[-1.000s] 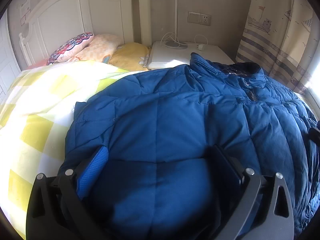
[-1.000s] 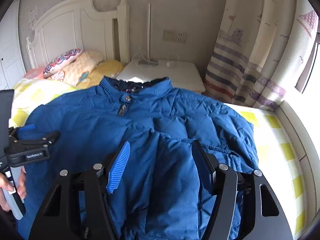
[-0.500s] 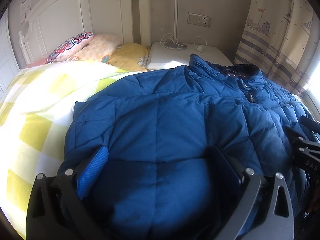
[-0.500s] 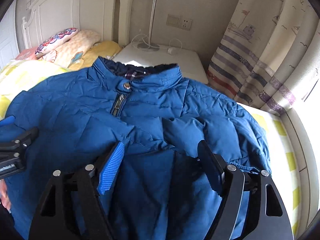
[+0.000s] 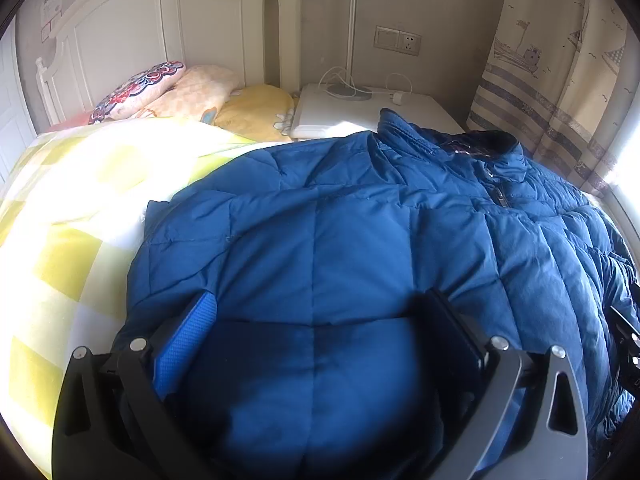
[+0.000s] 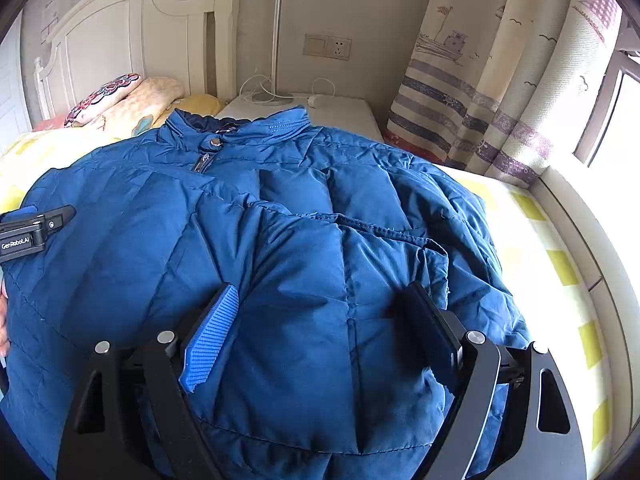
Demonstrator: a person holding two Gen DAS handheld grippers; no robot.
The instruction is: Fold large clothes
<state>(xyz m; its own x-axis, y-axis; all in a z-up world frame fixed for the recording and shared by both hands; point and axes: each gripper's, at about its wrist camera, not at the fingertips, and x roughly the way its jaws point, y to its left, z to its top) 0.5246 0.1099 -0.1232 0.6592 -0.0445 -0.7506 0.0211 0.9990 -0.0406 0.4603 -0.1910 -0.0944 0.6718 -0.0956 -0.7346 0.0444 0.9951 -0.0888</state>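
A blue puffer jacket (image 5: 360, 232) lies front up on the bed, collar toward the nightstand; it also shows in the right wrist view (image 6: 300, 240). Its right sleeve (image 6: 360, 248) is folded over the body. My left gripper (image 5: 320, 320) is open just above the jacket's left part. My right gripper (image 6: 324, 312) is open over the folded sleeve. The left gripper also shows at the left edge of the right wrist view (image 6: 36, 228); the right gripper peeks in at the right edge of the left wrist view (image 5: 628, 340).
The bed has a yellow-and-white checked cover (image 5: 60, 240). Pillows (image 5: 180, 92) lie by the white headboard (image 5: 140, 32). A white nightstand (image 5: 360, 108) with a lamp base and cable stands behind. A striped curtain (image 6: 500, 100) and window sill (image 6: 580, 208) are on the right.
My right gripper has moved forward and right over the folded sleeve. In the left wrist view it came in at the right edge, then drew back. The left gripper has barely moved.
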